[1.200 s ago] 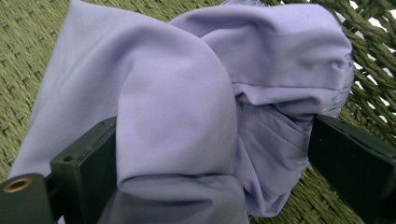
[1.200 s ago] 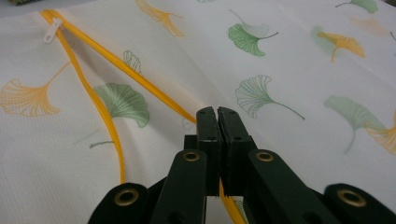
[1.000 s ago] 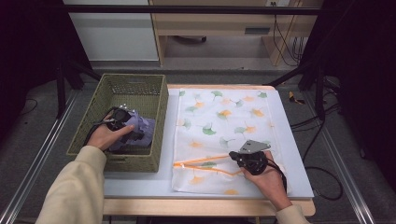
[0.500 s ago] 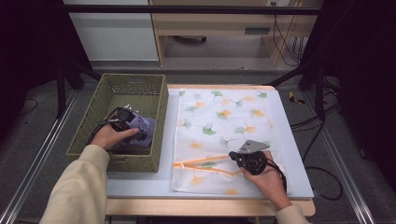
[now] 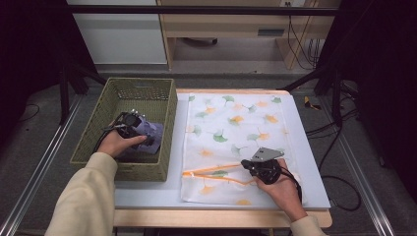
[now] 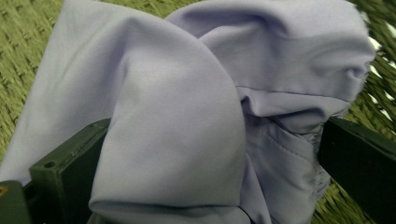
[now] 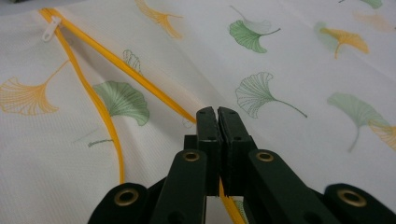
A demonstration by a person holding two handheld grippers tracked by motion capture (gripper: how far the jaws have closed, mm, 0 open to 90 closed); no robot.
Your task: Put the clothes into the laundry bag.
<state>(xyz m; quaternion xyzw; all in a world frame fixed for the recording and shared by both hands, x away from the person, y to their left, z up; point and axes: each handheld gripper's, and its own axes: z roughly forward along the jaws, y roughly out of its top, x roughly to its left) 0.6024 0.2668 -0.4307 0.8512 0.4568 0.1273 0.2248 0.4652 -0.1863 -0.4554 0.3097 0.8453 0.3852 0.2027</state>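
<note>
The counter point(image 5: 314, 162) has a pale top with a wooden front edge. Two things lie directly on it. A white mesh bag point(image 5: 236, 142) printed with green and orange ginkgo leaves lies flat under the right tongs point(image 5: 244, 167), its orange zipper point(image 5: 211, 170) parted just ahead of them. A green woven basket point(image 5: 93, 132) stands around the left tongs point(image 5: 147, 139), just beside the bag.

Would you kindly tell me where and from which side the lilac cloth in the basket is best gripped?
Grip the raised bunched fold on top of the lilac cloth, coming from above. It lies crumpled in the basket, whose walls block the sides, and the puffed fold gives the jaws something to pinch. The left gripper already straddles it there.
</note>
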